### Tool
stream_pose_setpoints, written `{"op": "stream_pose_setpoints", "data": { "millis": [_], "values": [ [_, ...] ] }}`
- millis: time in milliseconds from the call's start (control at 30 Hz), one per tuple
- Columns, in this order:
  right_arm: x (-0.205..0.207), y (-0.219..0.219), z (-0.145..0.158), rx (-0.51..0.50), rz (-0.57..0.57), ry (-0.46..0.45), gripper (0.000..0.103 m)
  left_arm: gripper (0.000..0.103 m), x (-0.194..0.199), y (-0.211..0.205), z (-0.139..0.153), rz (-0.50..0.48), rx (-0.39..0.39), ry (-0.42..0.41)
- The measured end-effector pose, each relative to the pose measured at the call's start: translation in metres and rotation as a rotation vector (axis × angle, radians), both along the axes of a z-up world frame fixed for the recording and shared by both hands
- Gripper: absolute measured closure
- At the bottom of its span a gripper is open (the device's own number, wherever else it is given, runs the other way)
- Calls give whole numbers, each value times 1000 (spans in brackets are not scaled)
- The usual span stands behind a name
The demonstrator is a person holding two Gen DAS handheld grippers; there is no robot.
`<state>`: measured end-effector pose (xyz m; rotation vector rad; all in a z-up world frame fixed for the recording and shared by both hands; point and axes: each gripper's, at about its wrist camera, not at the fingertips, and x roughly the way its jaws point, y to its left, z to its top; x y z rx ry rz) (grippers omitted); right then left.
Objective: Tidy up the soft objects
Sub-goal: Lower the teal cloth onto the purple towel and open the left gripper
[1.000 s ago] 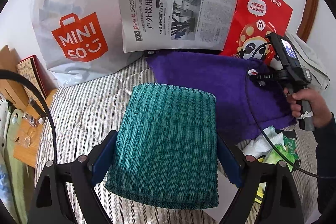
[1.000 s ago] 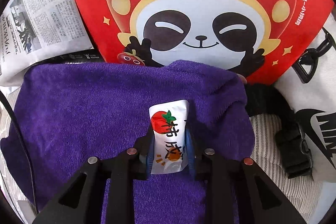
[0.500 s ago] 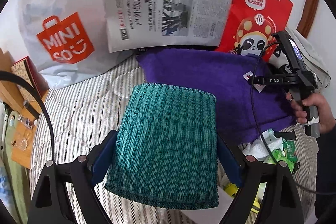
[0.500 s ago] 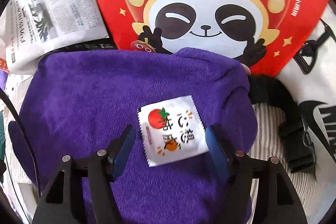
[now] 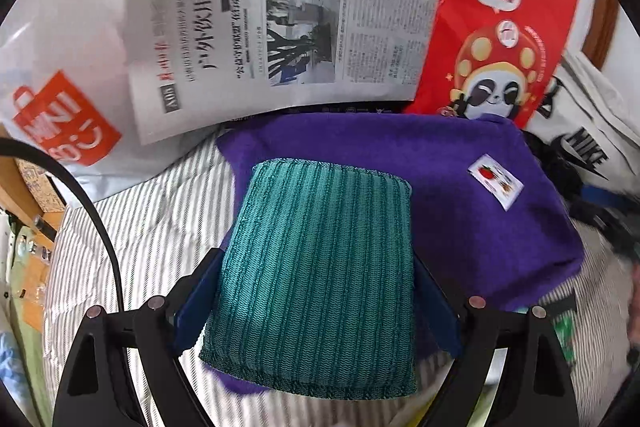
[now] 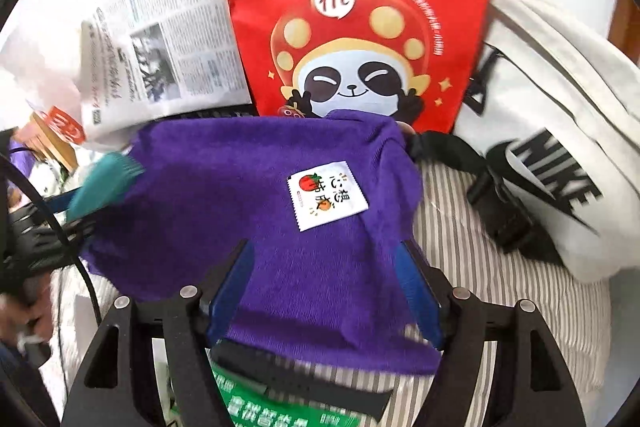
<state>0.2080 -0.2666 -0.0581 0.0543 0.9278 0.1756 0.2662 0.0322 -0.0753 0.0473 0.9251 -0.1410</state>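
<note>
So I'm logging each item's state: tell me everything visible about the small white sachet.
The sachet is a small, flat, white square packet with serrated edges, printed with a red tomato, an orange fruit and dark characters. It lies face up, slightly skewed, on the purple towel, ahead of the right gripper, whose jaws have just opened and no longer touch it.

Your right gripper (image 6: 326,287) jaws have just been opening, nothing between them. White sachet (image 6: 326,197) lies flat on the purple towel (image 6: 240,211), apart from both blue pads (image 6: 416,287). Red panda bag (image 6: 352,7) stands behind.
</note>
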Motion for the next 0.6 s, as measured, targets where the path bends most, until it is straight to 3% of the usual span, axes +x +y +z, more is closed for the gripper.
{"op": "stream_pose_setpoints", "data": {
  "millis": [233,433,600],
  "values": [
    [-11,3,-3,-38,-28,-64,31,14,42,-18,-10,33,-2,36],
    [-19,-4,-5,-27,-23,-75,31,14,65,-29,-32,79,45,102],
    [-25,-1,-4,-74,-23,-90,31,13,72,-41,-48,88,113,135]
  ]
}}
